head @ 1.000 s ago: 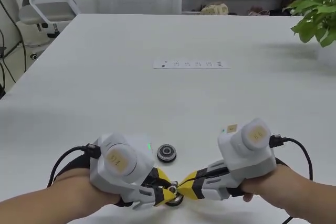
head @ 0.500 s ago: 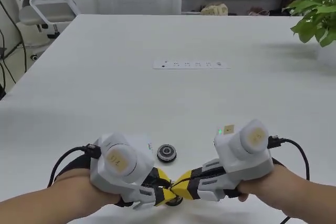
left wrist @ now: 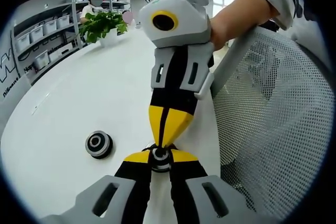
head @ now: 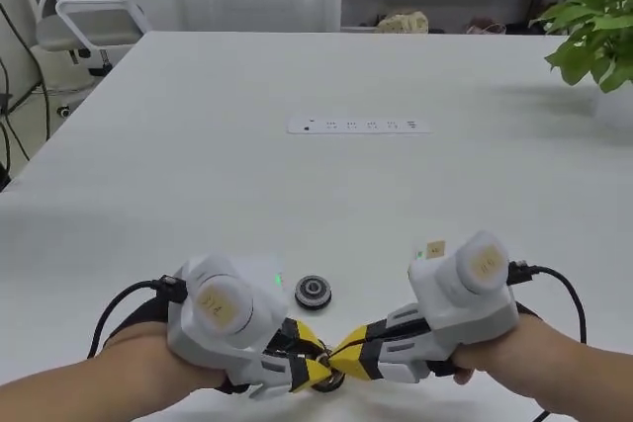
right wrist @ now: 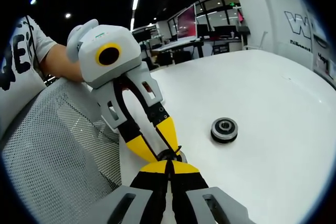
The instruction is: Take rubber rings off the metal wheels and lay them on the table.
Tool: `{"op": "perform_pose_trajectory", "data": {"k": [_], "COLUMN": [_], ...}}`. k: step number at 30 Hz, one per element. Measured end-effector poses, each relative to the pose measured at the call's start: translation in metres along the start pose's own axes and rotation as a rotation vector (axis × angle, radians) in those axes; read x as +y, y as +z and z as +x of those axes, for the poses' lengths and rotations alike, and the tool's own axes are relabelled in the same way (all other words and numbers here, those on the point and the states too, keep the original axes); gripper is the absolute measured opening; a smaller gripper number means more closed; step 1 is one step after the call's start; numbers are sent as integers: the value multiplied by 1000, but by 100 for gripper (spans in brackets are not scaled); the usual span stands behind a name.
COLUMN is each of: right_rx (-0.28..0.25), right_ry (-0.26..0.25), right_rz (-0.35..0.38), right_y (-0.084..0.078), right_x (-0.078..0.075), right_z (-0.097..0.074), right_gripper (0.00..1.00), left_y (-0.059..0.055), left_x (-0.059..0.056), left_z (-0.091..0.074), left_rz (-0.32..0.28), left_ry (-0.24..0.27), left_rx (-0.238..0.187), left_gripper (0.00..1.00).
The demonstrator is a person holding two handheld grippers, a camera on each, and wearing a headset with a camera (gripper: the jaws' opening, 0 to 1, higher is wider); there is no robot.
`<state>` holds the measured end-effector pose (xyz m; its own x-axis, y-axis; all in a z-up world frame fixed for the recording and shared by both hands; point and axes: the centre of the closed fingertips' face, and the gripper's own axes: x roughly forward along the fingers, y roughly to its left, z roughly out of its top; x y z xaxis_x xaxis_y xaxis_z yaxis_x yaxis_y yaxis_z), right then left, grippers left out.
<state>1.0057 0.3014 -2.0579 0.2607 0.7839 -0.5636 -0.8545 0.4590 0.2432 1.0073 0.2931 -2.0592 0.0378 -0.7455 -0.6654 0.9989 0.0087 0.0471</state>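
Near the counter point(head: 326, 185) edge, a metal wheel point(left wrist: 159, 159) is clamped by the left tool point(head: 309, 368). Its black rubber ring point(right wrist: 177, 150) is pinched by the nearly closed right tool point(right wrist: 169, 165). A second wheel point(head: 314, 290) is seen lying flat just beyond them.

The left gripper point(left wrist: 160, 156) clasps a small metal wheel point(left wrist: 159, 161) between its yellow jaw tips. The right gripper point(left wrist: 163, 140) reaches in from above, jaws pressed together, tips touching that wheel's upper edge. A second wheel point(left wrist: 98, 144), black-rimmed, lies flat on the white table point(left wrist: 63, 93) nearby.
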Motion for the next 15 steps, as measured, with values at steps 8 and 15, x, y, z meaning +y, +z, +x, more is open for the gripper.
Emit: {"op": "perform_pose_trajectory", "data": {"k": [8,15], "right_rx": [-10,-27], "right_ry": [-4,-8], "right_rz": [5,20], "right_y": [2,4], "right_x": [-2,-4], "right_z": [-1,-3], "right_gripper": [0,0], "left_y": [1,1], "left_x": [1,2], "left_z": [0,-2], "left_rz": [22,25], "left_ry": [-1,-4], "left_rx": [5,3], "left_gripper": [10,13]}}
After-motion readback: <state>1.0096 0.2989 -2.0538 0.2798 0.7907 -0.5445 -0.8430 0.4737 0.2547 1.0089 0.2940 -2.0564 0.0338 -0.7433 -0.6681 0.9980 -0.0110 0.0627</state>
